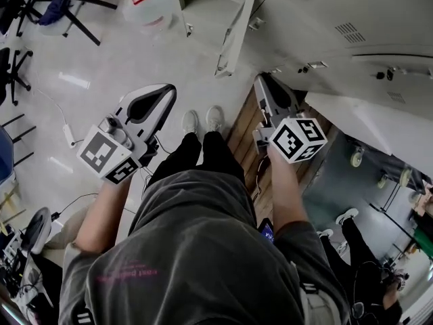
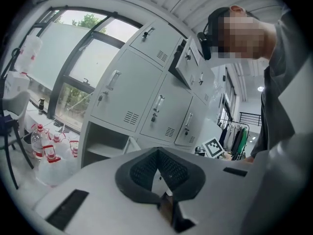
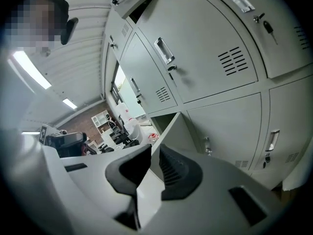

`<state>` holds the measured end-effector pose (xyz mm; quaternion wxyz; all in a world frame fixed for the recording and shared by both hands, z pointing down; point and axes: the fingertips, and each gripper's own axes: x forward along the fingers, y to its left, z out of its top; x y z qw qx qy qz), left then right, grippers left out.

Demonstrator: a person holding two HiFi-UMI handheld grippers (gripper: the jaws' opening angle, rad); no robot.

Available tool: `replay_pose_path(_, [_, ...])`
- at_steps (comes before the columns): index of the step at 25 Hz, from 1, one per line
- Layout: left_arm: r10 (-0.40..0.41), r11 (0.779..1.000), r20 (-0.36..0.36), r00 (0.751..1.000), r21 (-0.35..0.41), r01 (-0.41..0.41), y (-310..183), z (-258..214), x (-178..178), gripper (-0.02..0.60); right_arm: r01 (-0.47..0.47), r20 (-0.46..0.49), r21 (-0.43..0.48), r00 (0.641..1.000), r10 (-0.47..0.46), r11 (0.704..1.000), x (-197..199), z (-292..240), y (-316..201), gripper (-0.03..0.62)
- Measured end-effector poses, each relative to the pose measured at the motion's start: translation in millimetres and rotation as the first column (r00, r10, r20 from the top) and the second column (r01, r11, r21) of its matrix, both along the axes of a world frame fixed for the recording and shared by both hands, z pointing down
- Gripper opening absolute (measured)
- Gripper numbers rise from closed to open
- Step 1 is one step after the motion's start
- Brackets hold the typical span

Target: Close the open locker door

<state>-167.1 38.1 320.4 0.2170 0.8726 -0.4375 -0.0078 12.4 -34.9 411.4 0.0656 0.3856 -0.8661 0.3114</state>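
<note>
the open locker door belongs to the bottom row of the grey lockers. it is swung well out over the pale floor, hinged at the side, with its bare compartment showing behind it. the person stands facing it with their shoes a short way back from the door's free edge. that looks like an approach stance, not yet a push.

the right gripper is the nearer one to the door, its tip close to the door's lower corner but not touching it. its jaws are barely parted, with a thin slit between the pads and nothing in them. in the right gripper view the door's edge lines up with that slit. this suggests the gripper is being aimed at the panel so its outer face can nudge the door, since a grip isn't needed to swing it.

the left gripper hangs further from the door, out over the floor on the side away from the lockers. its jaws are pressed together at the tips and hold nothing. it seems parked out of the door's sweep and will likely stay idle.

beyond the door, on the far side from the person, stands a cluster of water jugs. they are clear of the arc the door must travel to close. higher up the bank a second door looks slightly ajar. the wide-open bottom door seems the more likely target.
</note>
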Motion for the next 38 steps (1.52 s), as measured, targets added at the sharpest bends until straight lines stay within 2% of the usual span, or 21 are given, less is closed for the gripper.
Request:
replay_pose_path(13, [-0.124, 0.991, 0.012, 0.992, -0.046, 0.124, 0.0, 15.1, -16.9, 0.014, 0.175, 0.034, -0.066, 0.984, -0.173, 0.982, -49.1, 23.4, -18.0, 0.057])
replay_pose_path(21, [-0.175, 0.983, 0.015, 0.984, -0.062, 0.176, -6.6, 22.1, -16.5, 0.014, 0.240, 0.047, -0.107, 0.971, -0.236, 0.965, -59.9, 37.4, -25.6, 0.063])
replay_pose_path(38, [-0.314, 0.948, 0.030, 0.949, -0.041, 0.315, -21.5, 17.6, -27.2, 0.014, 0.405, 0.089, -0.129, 0.914, -0.396, 0.905, -102.3, 40.2, -29.4, 0.084])
